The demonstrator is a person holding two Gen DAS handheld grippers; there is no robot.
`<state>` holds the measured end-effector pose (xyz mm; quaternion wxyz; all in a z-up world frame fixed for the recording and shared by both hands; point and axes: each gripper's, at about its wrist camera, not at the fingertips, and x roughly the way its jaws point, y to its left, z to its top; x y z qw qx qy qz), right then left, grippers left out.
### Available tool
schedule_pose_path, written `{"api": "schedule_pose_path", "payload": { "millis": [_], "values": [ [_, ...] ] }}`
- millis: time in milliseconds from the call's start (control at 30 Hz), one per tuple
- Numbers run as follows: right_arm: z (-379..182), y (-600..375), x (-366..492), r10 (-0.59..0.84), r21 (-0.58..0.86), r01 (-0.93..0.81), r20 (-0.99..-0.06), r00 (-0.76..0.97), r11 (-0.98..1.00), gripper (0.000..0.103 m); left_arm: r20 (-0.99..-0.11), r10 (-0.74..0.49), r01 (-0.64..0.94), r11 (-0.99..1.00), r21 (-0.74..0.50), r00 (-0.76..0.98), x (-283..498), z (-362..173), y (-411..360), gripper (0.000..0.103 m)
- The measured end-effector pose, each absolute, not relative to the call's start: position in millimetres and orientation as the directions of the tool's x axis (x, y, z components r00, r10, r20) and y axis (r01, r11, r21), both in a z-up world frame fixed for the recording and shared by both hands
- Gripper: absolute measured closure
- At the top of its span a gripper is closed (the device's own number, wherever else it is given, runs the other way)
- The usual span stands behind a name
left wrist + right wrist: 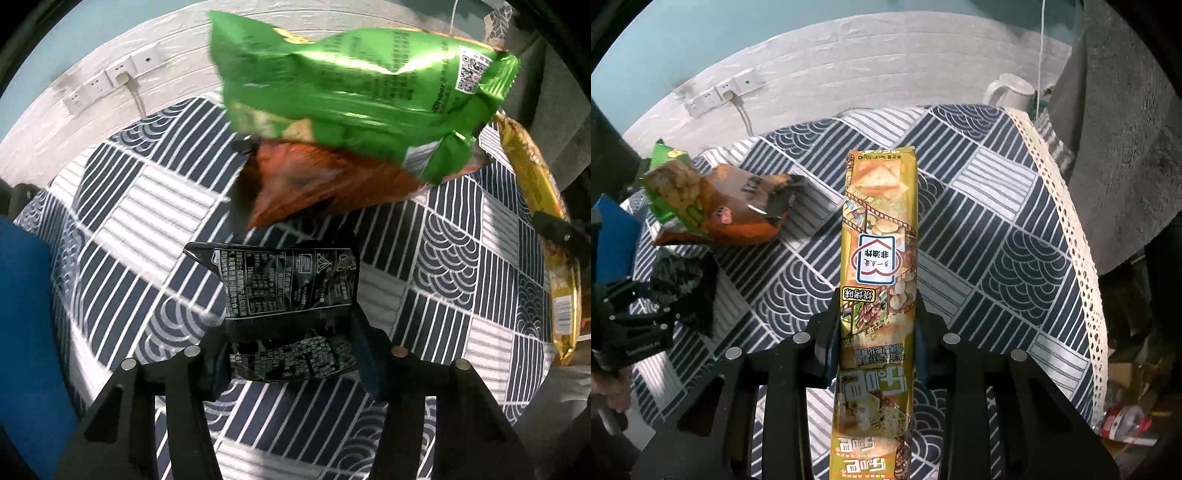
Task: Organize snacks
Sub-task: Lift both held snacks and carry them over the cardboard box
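The left gripper [291,350] is clamped on a crinkled black foil snack packet [288,291] above the patterned worktop [461,258]. The right gripper [877,332] is clamped on a long yellow biscuit pack [879,258]. Slippage is judged likely: only the pack's lower part is held.

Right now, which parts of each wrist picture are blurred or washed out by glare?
Left wrist view: the green bag and orange bag are smeared by motion blur, with glare on the green foil; the black packet has readable print. Right wrist view: the yellow packet is sharp; both pictures bend strongly at the edges.
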<state>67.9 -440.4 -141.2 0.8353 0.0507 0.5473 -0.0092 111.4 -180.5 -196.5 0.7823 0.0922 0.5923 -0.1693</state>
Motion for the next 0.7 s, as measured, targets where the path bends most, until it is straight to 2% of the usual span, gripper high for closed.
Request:
{"api": "schedule_pose_path", "payload": {
  "millis": [700],
  "values": [
    [-76.3,-366.0,51.5,0.118,0.084,-0.093,-0.873,0.473,0.992,0.073,-0.904,-0.166,0.359,0.933,-0.015,0.395,65.1,-113.6,-108.3,0.048]
  ]
}}
